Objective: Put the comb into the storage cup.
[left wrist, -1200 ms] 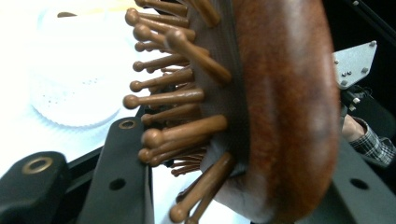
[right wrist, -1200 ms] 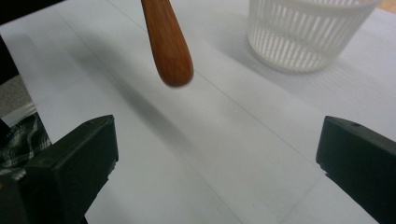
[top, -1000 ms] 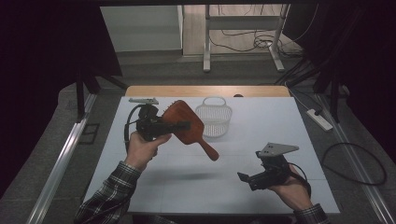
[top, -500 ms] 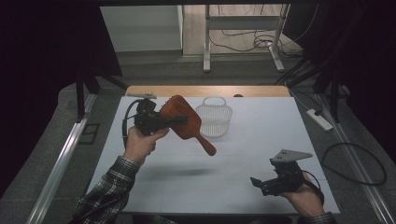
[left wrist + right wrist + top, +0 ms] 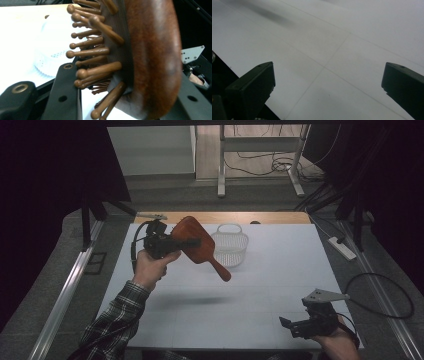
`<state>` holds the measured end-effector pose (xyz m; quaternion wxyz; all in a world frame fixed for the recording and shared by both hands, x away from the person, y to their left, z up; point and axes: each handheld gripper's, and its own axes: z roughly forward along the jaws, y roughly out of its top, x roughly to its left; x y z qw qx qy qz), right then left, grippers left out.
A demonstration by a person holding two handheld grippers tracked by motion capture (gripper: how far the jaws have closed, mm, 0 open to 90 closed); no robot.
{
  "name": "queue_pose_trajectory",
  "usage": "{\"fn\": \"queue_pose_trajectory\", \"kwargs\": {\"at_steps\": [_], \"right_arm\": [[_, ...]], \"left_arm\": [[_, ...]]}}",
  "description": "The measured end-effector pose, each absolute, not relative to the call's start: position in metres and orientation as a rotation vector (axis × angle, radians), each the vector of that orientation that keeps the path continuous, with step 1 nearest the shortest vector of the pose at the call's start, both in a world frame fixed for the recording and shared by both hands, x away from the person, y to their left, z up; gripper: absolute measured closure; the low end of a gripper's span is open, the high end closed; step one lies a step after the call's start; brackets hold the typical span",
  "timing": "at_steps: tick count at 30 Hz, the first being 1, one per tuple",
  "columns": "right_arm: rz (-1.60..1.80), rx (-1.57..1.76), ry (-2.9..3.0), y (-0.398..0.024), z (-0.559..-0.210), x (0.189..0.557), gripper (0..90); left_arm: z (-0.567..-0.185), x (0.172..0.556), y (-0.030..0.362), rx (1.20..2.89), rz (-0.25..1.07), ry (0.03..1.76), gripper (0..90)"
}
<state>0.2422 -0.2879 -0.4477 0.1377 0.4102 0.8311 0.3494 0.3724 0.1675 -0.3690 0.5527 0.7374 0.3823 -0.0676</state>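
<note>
- Left gripper [image 5: 172, 242] is up in the air over the far-left part of the white table [image 5: 280, 270], jaws clamped on the head of a wooden paddle hairbrush [image 5: 197, 245].
- Brush handle angles down to the right, free end near the white mesh basket [image 5: 230, 247] but apart from it; basket sits far-centre on the table.
- Left gripper view: one jaw presses in among the bristle pins [image 5: 87, 52], the other sits on the smooth back.
- Right gripper [image 5: 300, 326] is low at the near-right edge, jaws spread wide, nothing held.
- Risk, judged: pins flex, so grip is soft; brush could pivot or slip out if swung.
- Long handle could clip the basket rim and shove it.
</note>
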Motion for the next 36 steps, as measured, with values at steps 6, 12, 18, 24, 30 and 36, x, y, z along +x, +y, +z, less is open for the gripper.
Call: {"fn": "queue_pose_trajectory", "kwargs": {"at_steps": [6, 12, 18, 24, 30, 36], "right_arm": [[1.013, 1.215, 2.372, -0.294, -0.445, 0.237, 0.0], [1.013, 1.239, 2.359, -0.296, -0.445, 0.236, 0.0], [0.977, 1.243, 2.373, -0.294, -0.446, 0.237, 0.0], [0.978, 1.247, 2.364, -0.294, -0.446, 0.236, 0.0], [0.982, 1.250, 2.367, -0.295, -0.446, 0.237, 0.0], [0.979, 1.250, 2.376, -0.294, -0.446, 0.237, 0.0]], "left_arm": [[-0.364, 0.380, 0.168, 1.739, -0.156, 0.914, 56.3], [-0.358, 0.386, 0.169, 1.734, -0.142, 0.925, 56.2], [-0.350, 0.394, 0.170, 1.729, -0.127, 0.932, 56.2], [-0.342, 0.405, 0.166, 1.731, -0.100, 0.945, 56.2], [-0.338, 0.415, 0.158, 1.736, -0.089, 0.953, 56.2], [-0.335, 0.424, 0.152, 1.731, -0.072, 0.969, 56.2]]}}
